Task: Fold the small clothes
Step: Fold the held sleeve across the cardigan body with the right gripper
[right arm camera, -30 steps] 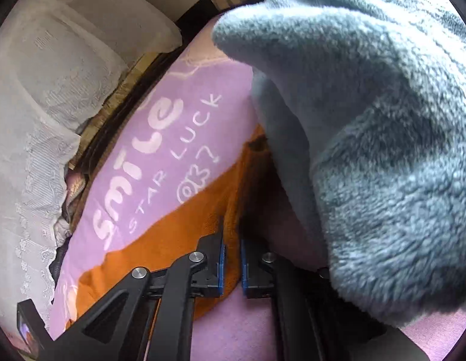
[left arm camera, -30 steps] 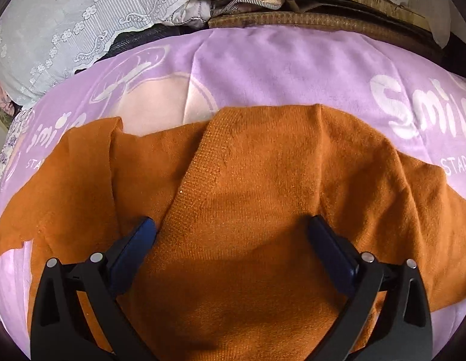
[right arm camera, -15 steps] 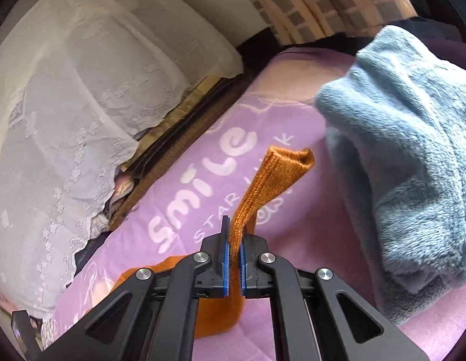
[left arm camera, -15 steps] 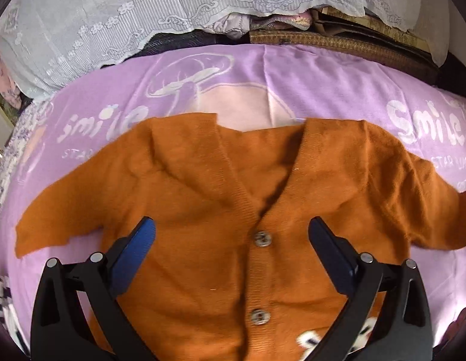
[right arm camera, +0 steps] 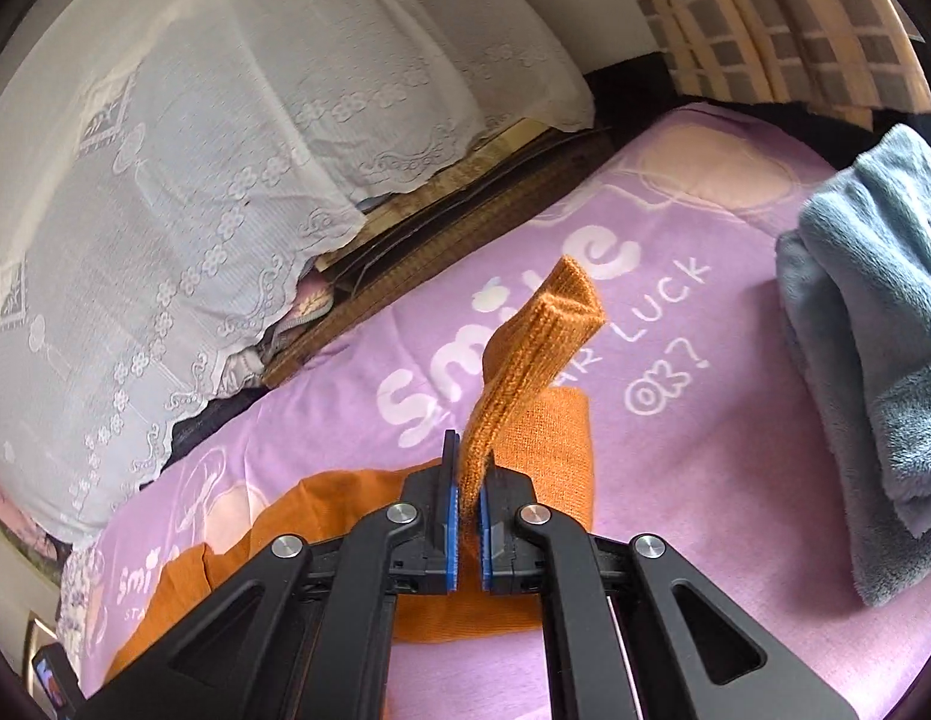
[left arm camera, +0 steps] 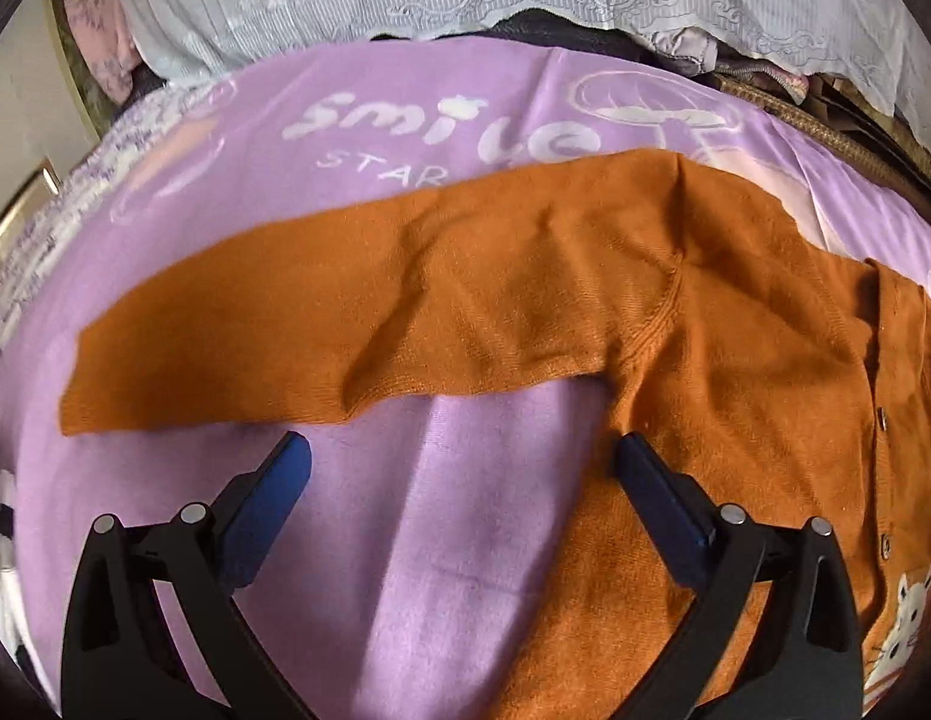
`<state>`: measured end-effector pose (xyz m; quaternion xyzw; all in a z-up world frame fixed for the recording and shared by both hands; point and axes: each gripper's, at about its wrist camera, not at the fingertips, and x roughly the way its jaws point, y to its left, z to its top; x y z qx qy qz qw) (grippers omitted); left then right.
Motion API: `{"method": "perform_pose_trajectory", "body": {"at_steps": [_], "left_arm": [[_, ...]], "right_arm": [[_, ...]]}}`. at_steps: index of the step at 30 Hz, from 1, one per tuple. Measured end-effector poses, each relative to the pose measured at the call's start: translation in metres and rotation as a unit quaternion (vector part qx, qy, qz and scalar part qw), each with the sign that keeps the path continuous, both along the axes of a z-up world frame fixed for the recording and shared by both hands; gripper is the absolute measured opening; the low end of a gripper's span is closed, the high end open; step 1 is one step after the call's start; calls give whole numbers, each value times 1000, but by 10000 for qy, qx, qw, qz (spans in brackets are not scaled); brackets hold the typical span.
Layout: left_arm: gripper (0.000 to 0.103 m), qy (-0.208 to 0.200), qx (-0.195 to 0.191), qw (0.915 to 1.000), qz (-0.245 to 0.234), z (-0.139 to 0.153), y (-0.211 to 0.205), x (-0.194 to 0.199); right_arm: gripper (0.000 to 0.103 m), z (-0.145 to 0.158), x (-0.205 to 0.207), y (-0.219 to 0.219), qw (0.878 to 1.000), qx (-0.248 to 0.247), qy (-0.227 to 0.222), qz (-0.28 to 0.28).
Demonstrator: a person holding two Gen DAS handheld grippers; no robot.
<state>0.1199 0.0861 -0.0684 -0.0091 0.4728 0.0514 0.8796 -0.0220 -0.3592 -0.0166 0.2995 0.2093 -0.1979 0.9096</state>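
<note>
A small orange knit cardigan [left arm camera: 723, 360] lies flat on the purple bedspread [left arm camera: 405, 540], buttons and a white animal patch at the right edge of the left wrist view. Its one sleeve [left arm camera: 273, 336] stretches out flat to the left. My left gripper [left arm camera: 462, 468] hovers open just below that sleeve's armpit, nothing between its blue pads. In the right wrist view, my right gripper [right arm camera: 468, 504] is shut on the other sleeve's cuff [right arm camera: 537, 336], which sticks up past the pads, lifted off the bedspread [right arm camera: 675, 480].
A grey-blue fleece garment [right arm camera: 873, 390] is heaped at the right on the bedspread. White lace-covered pillows [right arm camera: 225, 180] and a woven mat edge [right arm camera: 465, 204] line the far side. A wooden slatted headboard [right arm camera: 765, 18] stands at the back right.
The left gripper has swept left across the cardigan, from over its chest to over the left sleeve and bare bedspread. The right gripper closed on the cuff and raised it, away from the fleece.
</note>
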Motion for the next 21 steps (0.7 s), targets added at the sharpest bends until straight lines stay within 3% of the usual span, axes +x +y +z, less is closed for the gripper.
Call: {"method": "perform_pose_trajectory", "body": {"at_steps": [3,14,21], "left_arm": [[99,9,-320,9995,74,0,9,7],[99,9,-259,9997,0,-2,6,11],[99,29,-343,9994,1,-2,9,12]], "right_arm": [[5,8,9,16,9997,-188,62,124],[5,33,52,96,9944,-715,102,776],[6,30,74,139,9886,-909,224,1178]]}}
